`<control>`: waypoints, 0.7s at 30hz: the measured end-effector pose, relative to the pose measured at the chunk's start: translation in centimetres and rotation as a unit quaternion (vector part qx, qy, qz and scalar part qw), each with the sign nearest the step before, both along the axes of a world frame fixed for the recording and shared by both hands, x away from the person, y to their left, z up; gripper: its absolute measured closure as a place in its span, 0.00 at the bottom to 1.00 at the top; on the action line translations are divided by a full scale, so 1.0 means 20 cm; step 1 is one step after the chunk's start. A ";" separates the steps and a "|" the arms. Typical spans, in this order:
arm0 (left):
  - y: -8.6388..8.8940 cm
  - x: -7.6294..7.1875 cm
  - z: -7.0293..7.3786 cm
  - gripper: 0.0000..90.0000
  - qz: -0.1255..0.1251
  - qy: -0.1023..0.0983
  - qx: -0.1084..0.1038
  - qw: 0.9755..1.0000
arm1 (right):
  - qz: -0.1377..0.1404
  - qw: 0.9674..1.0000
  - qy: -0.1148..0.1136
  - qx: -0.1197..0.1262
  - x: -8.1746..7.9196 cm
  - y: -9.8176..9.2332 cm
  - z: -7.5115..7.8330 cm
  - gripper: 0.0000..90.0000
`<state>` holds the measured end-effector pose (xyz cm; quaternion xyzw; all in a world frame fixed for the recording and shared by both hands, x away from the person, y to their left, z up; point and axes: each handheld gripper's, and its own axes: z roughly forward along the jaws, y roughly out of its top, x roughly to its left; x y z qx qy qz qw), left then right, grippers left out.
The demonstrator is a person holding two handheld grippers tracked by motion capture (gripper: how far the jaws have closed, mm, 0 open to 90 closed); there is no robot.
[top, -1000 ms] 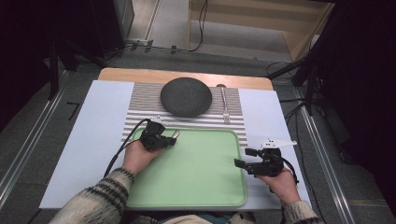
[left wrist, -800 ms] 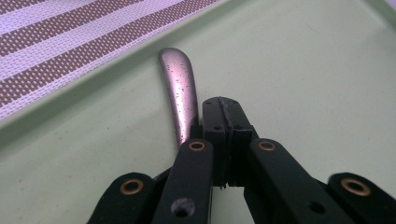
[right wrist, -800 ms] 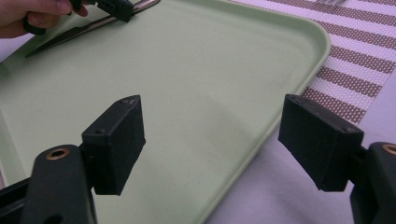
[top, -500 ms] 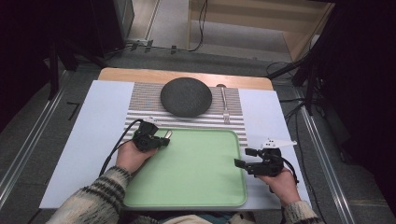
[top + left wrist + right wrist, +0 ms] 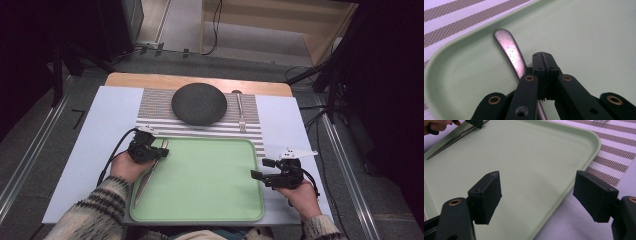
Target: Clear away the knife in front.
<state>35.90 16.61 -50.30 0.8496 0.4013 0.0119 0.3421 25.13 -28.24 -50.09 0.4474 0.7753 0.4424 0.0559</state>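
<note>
A metal knife [image 5: 150, 172] lies along the left side of the green tray [image 5: 210, 185], its handle end [image 5: 510, 50] near the far left corner. My left gripper [image 5: 159, 152] hovers right over that handle, jaws shut with the pads pressed together and nothing between them [image 5: 545, 58]; the handle passes beside and under the left finger. My right gripper [image 5: 257, 170] stands open over the tray's right rim, its wide-apart pads [image 5: 536, 195] empty. The right gripper view also has the knife [image 5: 449, 141] and the left gripper [image 5: 477, 123] at its far top left.
Beyond the tray, a dark round plate [image 5: 199, 103] and a fork [image 5: 240, 111] rest on a striped placemat [image 5: 150, 107]. A pale sheet [image 5: 95, 135] covers the table. Dark floor, rails and cables surround it.
My left hand and gripper have slid left along the tray's far left corner, and the knife now shows along the tray's left side. The right gripper has stayed put.
</note>
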 end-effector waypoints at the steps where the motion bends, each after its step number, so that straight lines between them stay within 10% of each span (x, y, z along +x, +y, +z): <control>1: 0.01 0.00 0.00 1.00 0.003 0.000 0.001 1.000 | 0.000 1.000 -0.001 0.000 0.00 0.00 0.00 0.23; 14: 0.10 -0.01 0.00 0.94 0.017 0.003 -0.017 1.000 | 0.002 1.000 -0.001 -0.001 0.01 0.00 0.00 0.23; 21: 0.12 -0.03 0.05 0.70 0.008 -0.004 -0.066 0.998 | 0.001 1.000 -0.005 0.003 0.01 0.01 0.00 0.23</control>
